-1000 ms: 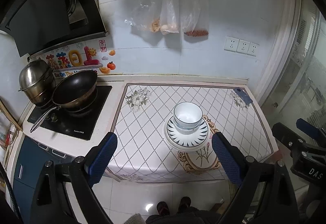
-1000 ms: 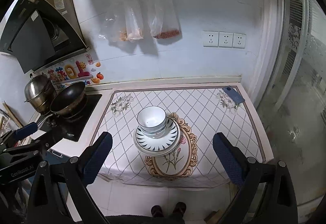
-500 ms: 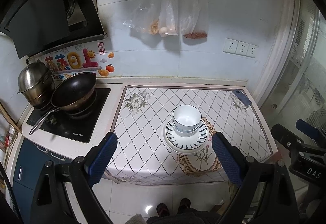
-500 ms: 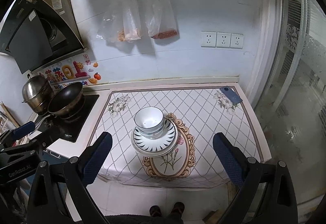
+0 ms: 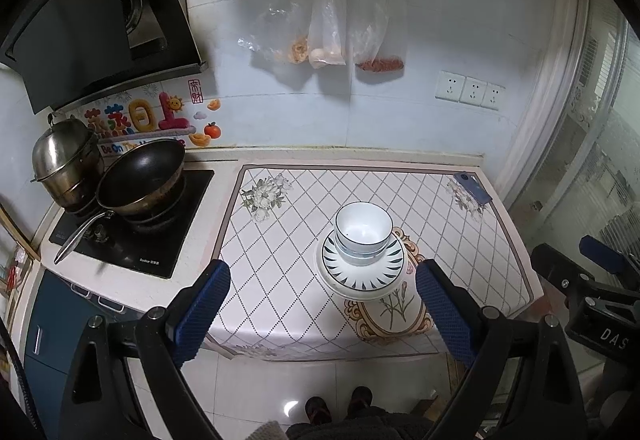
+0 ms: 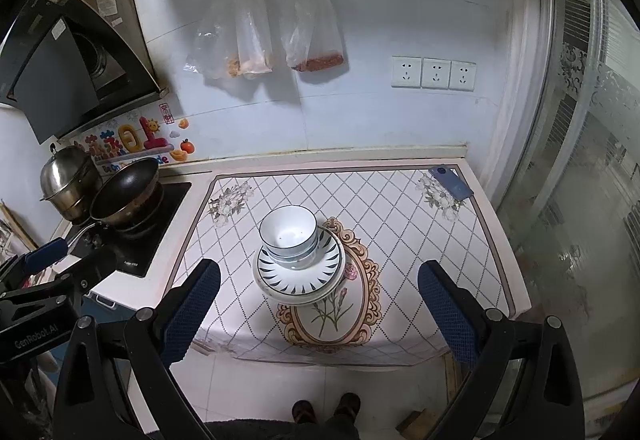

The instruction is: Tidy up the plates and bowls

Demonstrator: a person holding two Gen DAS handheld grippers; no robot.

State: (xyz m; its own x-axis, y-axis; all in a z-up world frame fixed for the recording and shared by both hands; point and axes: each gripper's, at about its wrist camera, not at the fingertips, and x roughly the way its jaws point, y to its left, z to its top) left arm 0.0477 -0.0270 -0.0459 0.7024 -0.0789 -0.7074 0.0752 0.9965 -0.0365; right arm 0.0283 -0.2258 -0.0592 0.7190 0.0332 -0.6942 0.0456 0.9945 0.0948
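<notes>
White bowls point(image 5: 363, 230) sit nested on a stack of blue-patterned plates point(image 5: 362, 272) on the counter's patterned mat point(image 5: 288, 240); the bowls point(image 6: 289, 234) and plates point(image 6: 298, 272) also show in the right wrist view. My left gripper point(image 5: 322, 314) is open and empty, held high above the counter's front edge. My right gripper point(image 6: 318, 314) is open and empty, likewise high and back from the stack. Each gripper shows at the edge of the other's view.
A black wok point(image 5: 140, 177) and a steel pot point(image 5: 66, 159) stand on the hob at the left. A blue phone point(image 5: 472, 187) lies at the mat's far right corner. Plastic bags point(image 5: 328, 27) hang on the wall. A glass door point(image 6: 580, 199) is at the right.
Both grippers have drawn back and up from the counter, so the stack looks slightly smaller. The bowls and plates have not moved.
</notes>
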